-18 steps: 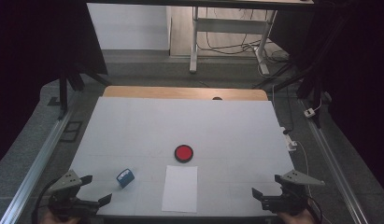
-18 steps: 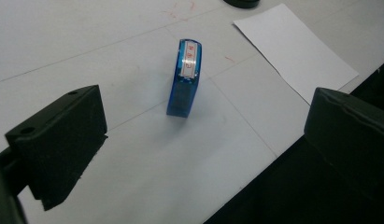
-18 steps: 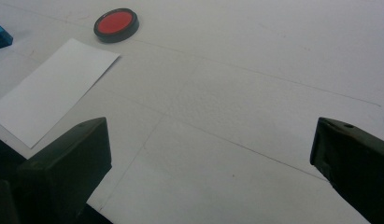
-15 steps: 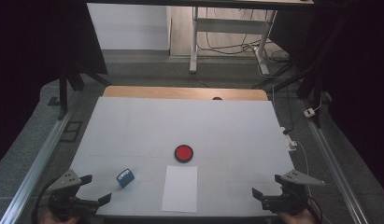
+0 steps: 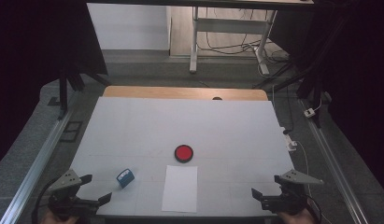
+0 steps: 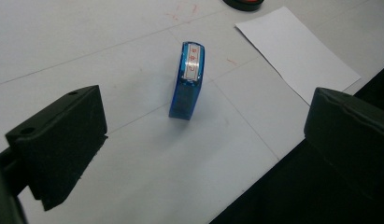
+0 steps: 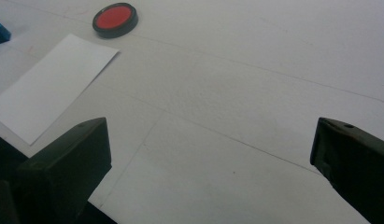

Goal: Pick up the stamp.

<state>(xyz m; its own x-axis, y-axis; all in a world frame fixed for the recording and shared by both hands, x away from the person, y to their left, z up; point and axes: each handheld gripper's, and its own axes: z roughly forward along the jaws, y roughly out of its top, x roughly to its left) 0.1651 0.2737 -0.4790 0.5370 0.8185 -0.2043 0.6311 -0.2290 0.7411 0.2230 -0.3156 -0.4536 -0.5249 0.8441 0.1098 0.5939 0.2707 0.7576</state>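
A small blue stamp (image 5: 125, 178) stands on the white table cover near the front left, with its label on top (image 6: 187, 81). To its right a white sheet of paper (image 5: 180, 187) lies flat, and just behind the paper is a round red ink pad (image 5: 183, 152). My left gripper (image 5: 97, 188) hovers at the front left corner, open, its jaws wide apart and the stamp a short way ahead of them (image 6: 208, 112). At the front right corner my right gripper (image 5: 266, 186) is open with bare table between its jaws (image 7: 210, 135). The right gripper view also has the pad (image 7: 115, 19) and paper (image 7: 49, 86).
The white cover (image 5: 189, 121) spans the table, with a strip of wood (image 5: 180, 92) at its far edge. Metal rails (image 5: 40, 158) run along both sides. A white plug and cable (image 5: 290, 142) lie at the right edge. Desk legs (image 5: 194, 42) and wires stand beyond the table.
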